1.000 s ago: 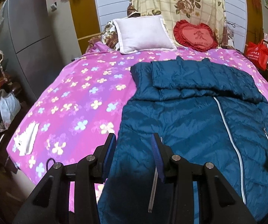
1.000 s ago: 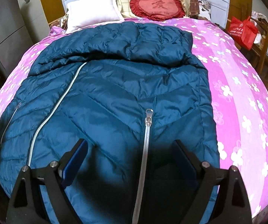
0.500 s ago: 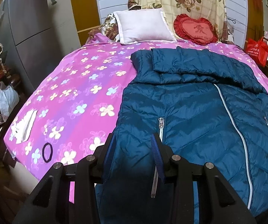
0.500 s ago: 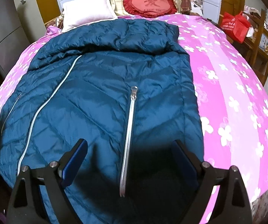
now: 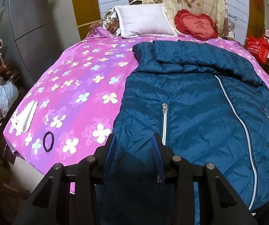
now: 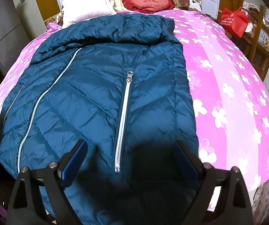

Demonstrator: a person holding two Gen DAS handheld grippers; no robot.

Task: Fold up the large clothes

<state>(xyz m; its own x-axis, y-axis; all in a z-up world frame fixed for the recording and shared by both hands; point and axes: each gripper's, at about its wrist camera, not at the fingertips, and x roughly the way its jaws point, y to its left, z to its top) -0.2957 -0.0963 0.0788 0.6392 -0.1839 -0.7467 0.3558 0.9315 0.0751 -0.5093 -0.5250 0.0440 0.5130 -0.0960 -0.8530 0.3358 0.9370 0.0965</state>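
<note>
A large dark blue quilted down jacket [image 5: 200,112] lies front up on a pink flowered bedsheet [image 5: 74,93], its sleeves folded across the top and its silver zippers showing. It also shows in the right wrist view [image 6: 97,97]. My left gripper [image 5: 133,150] is open, jaws moderately apart, above the jacket's bottom left hem. My right gripper [image 6: 130,155] is wide open above the bottom right hem, near the pocket zipper [image 6: 123,120]. Neither holds anything.
A white pillow [image 5: 143,21] and a red heart cushion [image 5: 196,25] lie at the bed's head. A dark hair tie [image 5: 48,142] and a white cloth [image 5: 24,119] lie on the sheet's left corner. A red bag [image 6: 234,21] stands on the right.
Both grippers have drawn back toward the foot of the bed, so more of the jacket's lower part and the bed's edge shows. The jaws have kept their openings.
</note>
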